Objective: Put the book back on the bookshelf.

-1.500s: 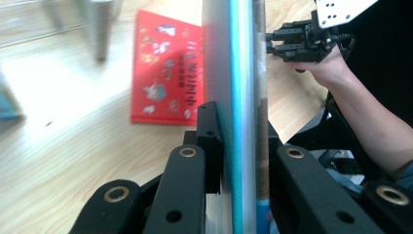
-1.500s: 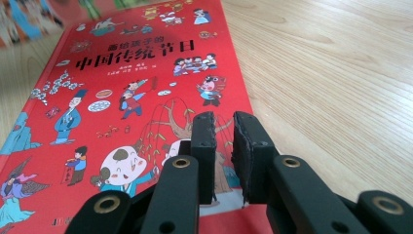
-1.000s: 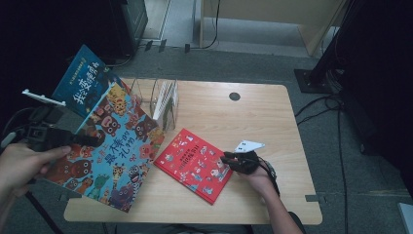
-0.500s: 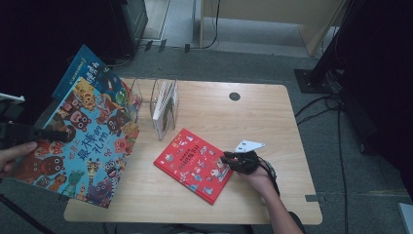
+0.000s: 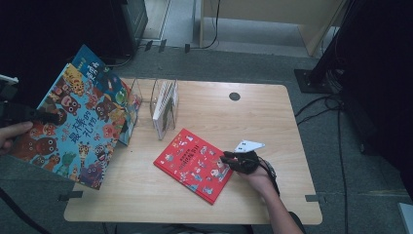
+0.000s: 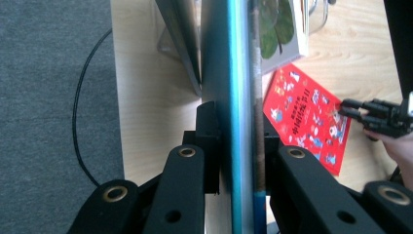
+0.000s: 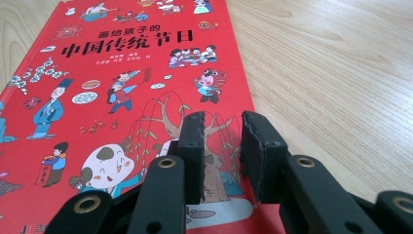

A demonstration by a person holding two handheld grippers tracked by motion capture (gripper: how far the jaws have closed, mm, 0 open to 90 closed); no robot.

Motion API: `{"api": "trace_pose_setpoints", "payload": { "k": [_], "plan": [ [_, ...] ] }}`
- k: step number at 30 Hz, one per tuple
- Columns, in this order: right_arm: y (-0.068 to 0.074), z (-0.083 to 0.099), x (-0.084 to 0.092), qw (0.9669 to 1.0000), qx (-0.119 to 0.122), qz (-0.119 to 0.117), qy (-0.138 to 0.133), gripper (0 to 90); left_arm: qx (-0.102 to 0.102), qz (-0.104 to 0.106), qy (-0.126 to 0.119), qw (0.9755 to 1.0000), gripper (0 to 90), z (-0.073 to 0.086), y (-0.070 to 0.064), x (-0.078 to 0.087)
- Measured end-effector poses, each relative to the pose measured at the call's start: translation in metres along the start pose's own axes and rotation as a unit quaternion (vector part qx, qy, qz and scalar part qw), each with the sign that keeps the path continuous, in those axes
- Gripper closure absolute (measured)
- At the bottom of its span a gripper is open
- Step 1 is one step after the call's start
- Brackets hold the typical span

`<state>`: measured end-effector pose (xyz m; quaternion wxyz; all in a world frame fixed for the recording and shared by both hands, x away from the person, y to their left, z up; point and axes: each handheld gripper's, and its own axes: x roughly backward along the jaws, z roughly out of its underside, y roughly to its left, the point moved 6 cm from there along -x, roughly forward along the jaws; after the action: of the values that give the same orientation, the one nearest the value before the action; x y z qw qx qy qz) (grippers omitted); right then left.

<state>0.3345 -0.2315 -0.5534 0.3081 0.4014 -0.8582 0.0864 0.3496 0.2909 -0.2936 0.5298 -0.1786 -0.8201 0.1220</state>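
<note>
A large picture book (image 5: pixel 78 131) crowded with cartoon animals hangs tilted beyond the table's left edge, a blue book (image 5: pixel 92 68) right behind it. My left gripper (image 5: pixel 51 117) is shut on them. In the left gripper view, their edges (image 6: pixel 241 97) stand upright between the pads of the left gripper (image 6: pixel 236 117). A red picture book (image 5: pixel 192 165) lies flat on the table (image 5: pixel 272 122). My right gripper (image 5: pixel 233 159) rests at its right edge. In the right gripper view, the right gripper (image 7: pixel 221 124) stands open by a narrow gap, with nothing between the pads, just over the red cover (image 7: pixel 122 63).
A clear book rack (image 5: pixel 163 105) stands at the table's back left with a book upright in it. A black round cap (image 5: pixel 234 96) sits in the tabletop behind. Cables run over the floor at the right (image 5: pixel 336 126). A dark cabinet (image 5: pixel 131 19) stands behind the table.
My left hand has carried the animal book and the blue one leftward, off the table's left side and slightly up. The right gripper and the red book have stayed put.
</note>
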Motion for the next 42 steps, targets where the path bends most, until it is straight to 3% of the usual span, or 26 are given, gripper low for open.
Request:
{"api": "trace_pose_setpoints", "payload": {
  "k": [7,12,18,24,28,30,40,42],
  "plan": [
    [0.0,-0.001,-0.001,1.0,0.002,-0.002,-0.003,71.0,-0.005,-0.001,-0.003,1.0,80.1,-0.019,-0.008,-0.02],
    [0.002,-0.001,-0.001,1.0,0.001,-0.002,-0.004,68.8,0.007,-0.002,-0.008,0.9999,80.0,-0.033,-0.002,-0.036],
    [0.002,-0.001,-0.002,1.0,0.003,0.001,-0.004,68.8,0.016,-0.008,-0.018,0.9997,80.3,-0.048,0.002,-0.041],
    [0.005,-0.003,-0.003,0.9997,0.018,0.012,0.007,67.2,-0.004,-0.014,-0.027,0.9995,79.9,-0.067,-0.009,-0.04],
    [0.007,-0.004,-0.005,0.9995,0.024,0.016,0.011,66.2,-0.003,-0.014,-0.029,0.9995,80.0,-0.079,-0.01,-0.047],
    [0.007,-0.005,-0.006,0.9997,0.015,0.014,0.01,66.2,-0.007,-0.008,-0.028,0.9996,79.5,-0.084,-0.01,-0.05],
    [0.014,-0.002,-0.002,0.9997,0.005,0.022,0.011,66.2,-0.013,-0.018,-0.024,0.9995,79.6,-0.104,-0.005,-0.08],
    [0.015,0.0,0.0,0.9997,0.001,0.024,0.008,65.5,-0.009,-0.005,-0.032,0.9994,77.8,-0.107,-0.007,-0.081]
  ]
}}
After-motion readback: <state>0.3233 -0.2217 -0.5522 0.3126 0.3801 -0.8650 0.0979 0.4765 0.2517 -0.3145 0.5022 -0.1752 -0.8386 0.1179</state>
